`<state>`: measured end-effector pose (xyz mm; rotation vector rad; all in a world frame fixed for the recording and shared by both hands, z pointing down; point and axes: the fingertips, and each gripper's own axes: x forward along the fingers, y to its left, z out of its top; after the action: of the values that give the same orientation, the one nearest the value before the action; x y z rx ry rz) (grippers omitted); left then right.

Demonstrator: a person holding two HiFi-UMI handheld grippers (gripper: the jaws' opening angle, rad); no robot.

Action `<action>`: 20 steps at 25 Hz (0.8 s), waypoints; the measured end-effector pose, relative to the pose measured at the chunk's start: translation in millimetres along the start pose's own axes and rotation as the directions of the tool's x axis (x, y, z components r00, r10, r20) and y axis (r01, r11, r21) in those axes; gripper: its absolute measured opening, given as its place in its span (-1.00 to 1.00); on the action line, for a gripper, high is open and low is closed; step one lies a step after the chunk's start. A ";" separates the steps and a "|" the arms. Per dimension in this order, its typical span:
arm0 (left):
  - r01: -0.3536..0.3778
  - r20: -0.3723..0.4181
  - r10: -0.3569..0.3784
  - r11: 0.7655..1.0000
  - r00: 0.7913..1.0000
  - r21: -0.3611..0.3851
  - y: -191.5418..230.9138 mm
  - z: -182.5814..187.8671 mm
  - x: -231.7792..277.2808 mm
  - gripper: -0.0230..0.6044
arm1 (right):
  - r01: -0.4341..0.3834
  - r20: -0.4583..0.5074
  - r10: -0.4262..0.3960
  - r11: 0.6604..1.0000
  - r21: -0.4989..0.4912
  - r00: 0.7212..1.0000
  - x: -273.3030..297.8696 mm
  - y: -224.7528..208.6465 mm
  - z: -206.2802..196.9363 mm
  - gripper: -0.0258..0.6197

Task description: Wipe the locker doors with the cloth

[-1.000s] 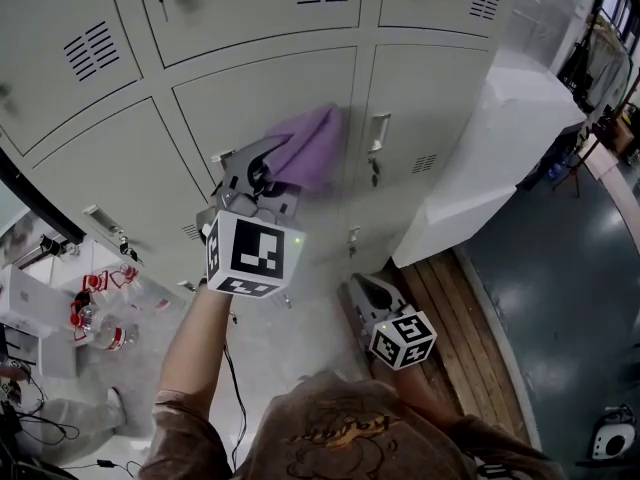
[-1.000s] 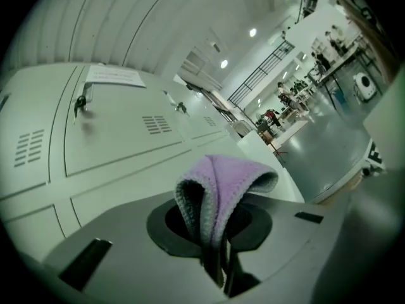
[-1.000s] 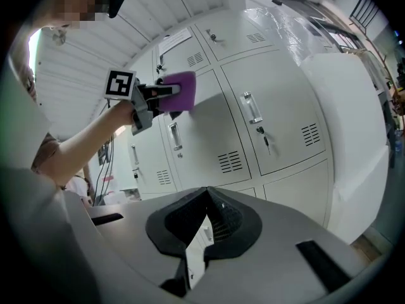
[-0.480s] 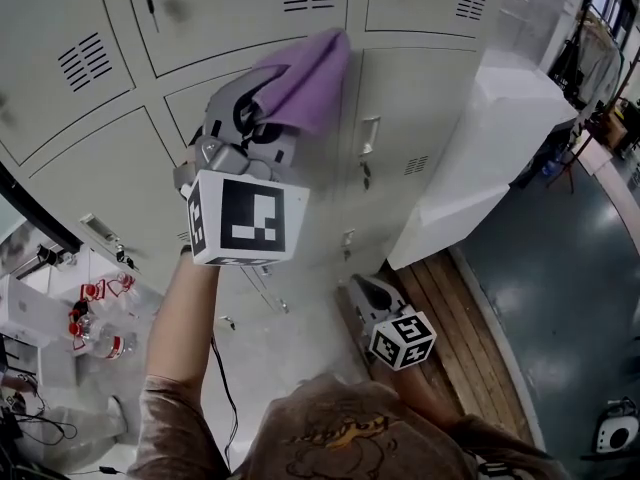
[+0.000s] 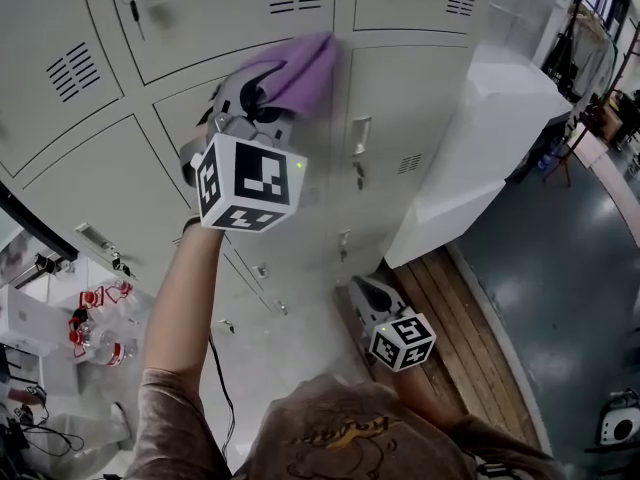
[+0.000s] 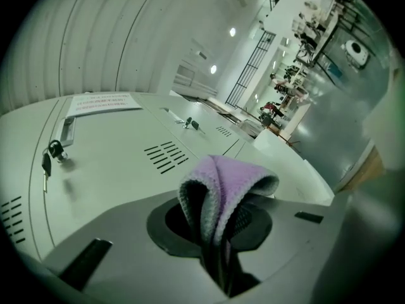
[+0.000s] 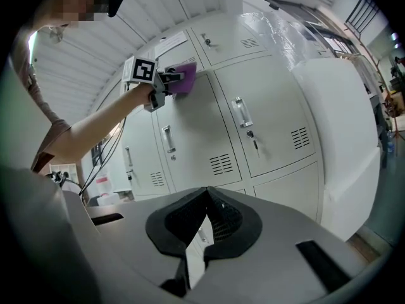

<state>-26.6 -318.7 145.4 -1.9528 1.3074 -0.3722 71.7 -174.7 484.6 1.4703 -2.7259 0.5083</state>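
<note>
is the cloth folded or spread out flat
Folded. The cloth doubles over in a loop, its lower end pinched between the shut jaws of the left hand-held gripper.

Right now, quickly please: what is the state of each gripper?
Left gripper: closed, holding the purple cloth.
Right gripper: closed, holding nothing.

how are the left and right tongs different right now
The left tongs are shut on the purple cloth; the right tongs are shut on nothing. The left tongs are raised at a locker door; the right tongs hang low, away from it. Both carry marker cubes.
</note>
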 end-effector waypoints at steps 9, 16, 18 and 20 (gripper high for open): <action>0.047 -0.025 -0.049 0.996 0.999 -0.075 -22.8 -19.6 20.9 -0.77 | 0.032 0.006 -0.032 0.999 0.014 0.999 -6.7 -10.9 -0.8 -0.92; 0.077 -0.057 -0.083 0.992 0.995 -0.103 -44.2 -37.8 22.9 -0.77 | 0.036 0.003 -0.036 0.999 0.017 0.999 -7.4 -13.3 -0.8 -0.92; 0.079 -0.067 -0.087 0.991 0.994 -0.112 -51.0 -43.8 22.2 -0.77 | 0.036 0.002 -0.036 0.999 0.017 0.999 -7.8 -13.8 -1.2 -0.92; 0.085 -0.074 -0.095 0.988 0.993 -0.129 -58.0 -50.0 21.4 -0.78 | 0.035 0.002 -0.036 0.999 0.017 0.999 -8.1 -14.2 -1.5 -0.92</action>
<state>-8.5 -346.8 217.6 -2.1272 1.3244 -0.4244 87.6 -174.9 488.7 1.5209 -2.6985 0.5299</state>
